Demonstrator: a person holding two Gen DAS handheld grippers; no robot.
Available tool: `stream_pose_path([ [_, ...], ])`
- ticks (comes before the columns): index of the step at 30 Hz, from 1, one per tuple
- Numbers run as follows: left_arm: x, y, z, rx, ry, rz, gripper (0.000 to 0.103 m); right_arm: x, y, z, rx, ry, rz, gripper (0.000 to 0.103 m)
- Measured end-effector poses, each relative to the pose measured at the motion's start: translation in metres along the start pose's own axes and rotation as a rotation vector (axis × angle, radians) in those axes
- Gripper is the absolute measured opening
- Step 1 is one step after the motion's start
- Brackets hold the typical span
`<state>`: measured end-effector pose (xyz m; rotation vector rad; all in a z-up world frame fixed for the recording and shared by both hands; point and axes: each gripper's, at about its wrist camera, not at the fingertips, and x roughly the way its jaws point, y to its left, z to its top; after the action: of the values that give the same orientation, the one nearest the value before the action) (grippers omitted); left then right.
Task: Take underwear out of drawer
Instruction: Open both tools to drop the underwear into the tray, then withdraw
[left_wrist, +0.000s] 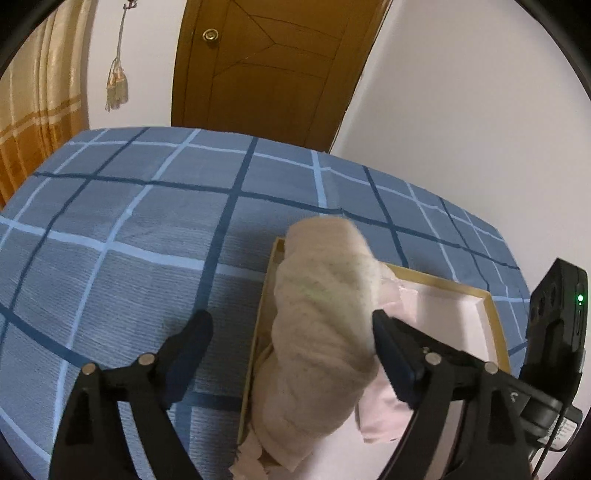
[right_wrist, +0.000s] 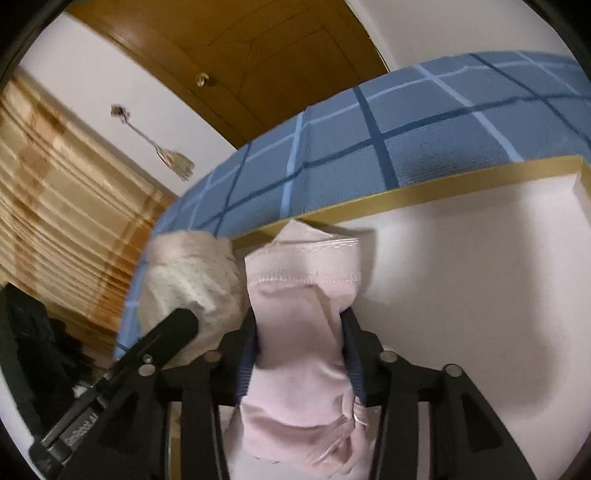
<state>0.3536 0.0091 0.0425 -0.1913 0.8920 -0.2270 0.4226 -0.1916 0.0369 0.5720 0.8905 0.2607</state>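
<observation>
Two soft bundles sit at the drawer's left end, one between each set of fingers

Your left gripper (left_wrist: 291, 328) stands wide open: its right finger touches the cream roll (left_wrist: 317, 332), its left finger hangs clear over the bed (left_wrist: 110, 229), so it holds nothing. That roll leans on the drawer's (left_wrist: 480, 295) left rim. Your right gripper (right_wrist: 301, 343) has the pink underwear (right_wrist: 299, 354) between its fingers, about halfway open; the cloth bulges against both pads, but you cannot tell whether they truly pinch it. Both pieces look light, limp and easily crushed, likely to sag or unroll if taken by an edge. Take hold across the thick middle of each bundle, fingers square to the roll, and close firmly, since thin fabric will probably slip from a loose pinch.
</observation>
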Motion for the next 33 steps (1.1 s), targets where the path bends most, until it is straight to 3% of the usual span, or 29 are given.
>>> stream_pose_path([
  [3,-0.021,-0.007,0.005,0.036,-0.052,0.004,0.092,-0.016,-0.002,-0.001,0.016,-0.05,0.008,0.056],
  [5,-0.04,-0.009,0.006,0.047,-0.098,0.021,0.102,-0.035,0.003,-0.003,0.013,-0.104,0.028,0.056],
  [7,-0.06,-0.01,0.003,0.056,-0.132,0.045,0.102,-0.056,0.009,-0.005,0.003,-0.154,0.015,0.057],
  [11,-0.078,-0.011,-0.013,0.071,-0.119,0.053,0.102,-0.091,0.021,-0.016,-0.031,-0.222,-0.01,0.057],
  [20,-0.112,-0.018,-0.075,0.12,-0.092,0.02,0.102,-0.138,0.031,-0.081,-0.103,-0.219,-0.037,0.057],
  [33,-0.131,-0.034,-0.151,0.203,-0.067,0.066,0.102,-0.163,0.017,-0.158,-0.096,-0.206,-0.047,0.057],
])
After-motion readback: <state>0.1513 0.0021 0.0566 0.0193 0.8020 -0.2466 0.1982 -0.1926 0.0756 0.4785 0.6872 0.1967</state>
